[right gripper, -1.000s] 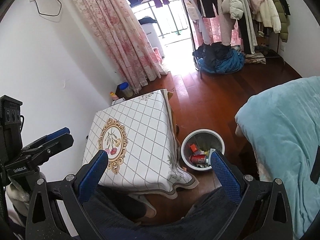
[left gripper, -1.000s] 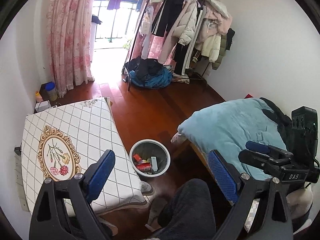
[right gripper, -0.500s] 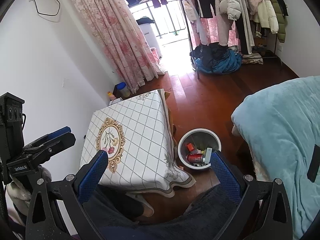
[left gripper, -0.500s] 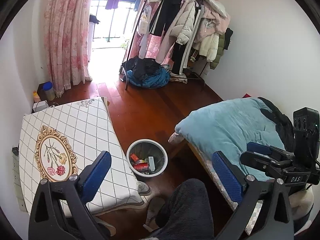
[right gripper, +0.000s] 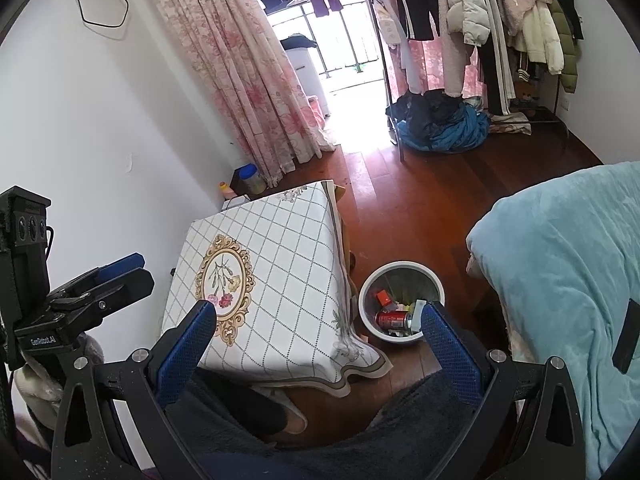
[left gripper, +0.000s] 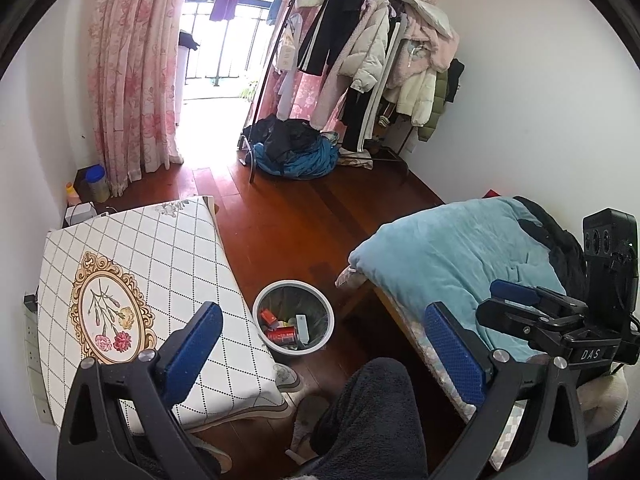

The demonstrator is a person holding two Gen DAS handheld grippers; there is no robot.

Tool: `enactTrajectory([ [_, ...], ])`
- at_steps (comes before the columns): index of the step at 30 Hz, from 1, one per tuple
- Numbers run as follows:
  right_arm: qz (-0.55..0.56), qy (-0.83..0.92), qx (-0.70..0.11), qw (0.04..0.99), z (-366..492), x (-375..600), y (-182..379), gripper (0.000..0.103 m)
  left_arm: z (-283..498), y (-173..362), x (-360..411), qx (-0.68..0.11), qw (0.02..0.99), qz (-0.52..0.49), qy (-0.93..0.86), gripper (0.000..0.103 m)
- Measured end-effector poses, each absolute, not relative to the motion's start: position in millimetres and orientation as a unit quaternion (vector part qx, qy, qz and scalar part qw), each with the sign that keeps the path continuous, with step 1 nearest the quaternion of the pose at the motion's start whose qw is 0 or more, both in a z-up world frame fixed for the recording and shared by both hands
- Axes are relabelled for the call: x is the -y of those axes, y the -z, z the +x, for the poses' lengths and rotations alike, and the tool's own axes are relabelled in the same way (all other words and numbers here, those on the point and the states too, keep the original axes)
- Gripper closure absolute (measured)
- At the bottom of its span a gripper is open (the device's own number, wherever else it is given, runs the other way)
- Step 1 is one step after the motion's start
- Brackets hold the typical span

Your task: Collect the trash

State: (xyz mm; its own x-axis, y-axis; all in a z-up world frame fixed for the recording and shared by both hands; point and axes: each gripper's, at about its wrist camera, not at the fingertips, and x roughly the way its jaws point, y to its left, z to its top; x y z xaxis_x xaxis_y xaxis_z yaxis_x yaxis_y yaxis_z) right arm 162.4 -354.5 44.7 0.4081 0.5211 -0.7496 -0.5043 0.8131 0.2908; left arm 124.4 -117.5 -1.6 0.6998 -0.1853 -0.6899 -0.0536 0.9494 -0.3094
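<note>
- Against the pictures of a second ago, both cameras sit a little higher and further back; the table, the bin and the bed all lie slightly lower and smaller in view, and more of the floor shows beyond them
- The left gripper (left gripper: 322, 334) has its jaws wide apart with nothing between them, as before; the right gripper (right gripper: 318, 326) likewise stands spread and bare
- The trash bin (left gripper: 294, 326), white-rimmed, stands on the wooden floor (left gripper: 304, 220) between the table with its checked cloth (left gripper: 160, 264) and the bed under a teal blanket (left gripper: 452, 256); it sits just beside the table's corner
- Inside the bin lie a red can (right gripper: 392, 319), a small red carton (right gripper: 384, 298) and a pale flat packet (right gripper: 418, 312); their places match the earlier pictures
- The left view alone shows the dark clothing (left gripper: 556, 240) at the bed's far side and the right gripper's body at its edge; the right view alone shows a wall socket with a black cable (right gripper: 100, 8), and the left gripper's body
- The clothes rack (left gripper: 372, 52) and pink curtain (left gripper: 132, 72) appear in both
</note>
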Motion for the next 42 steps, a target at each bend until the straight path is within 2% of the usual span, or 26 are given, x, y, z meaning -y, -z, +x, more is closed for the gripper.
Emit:
enactTrajectory([
  [42,0.004,-0.319,-0.452,0.833,167.2,340.2,-47.1,0.0,124.9,-2.8,113.3,-0.382,0.908,-0.168,0.039,0.0],
])
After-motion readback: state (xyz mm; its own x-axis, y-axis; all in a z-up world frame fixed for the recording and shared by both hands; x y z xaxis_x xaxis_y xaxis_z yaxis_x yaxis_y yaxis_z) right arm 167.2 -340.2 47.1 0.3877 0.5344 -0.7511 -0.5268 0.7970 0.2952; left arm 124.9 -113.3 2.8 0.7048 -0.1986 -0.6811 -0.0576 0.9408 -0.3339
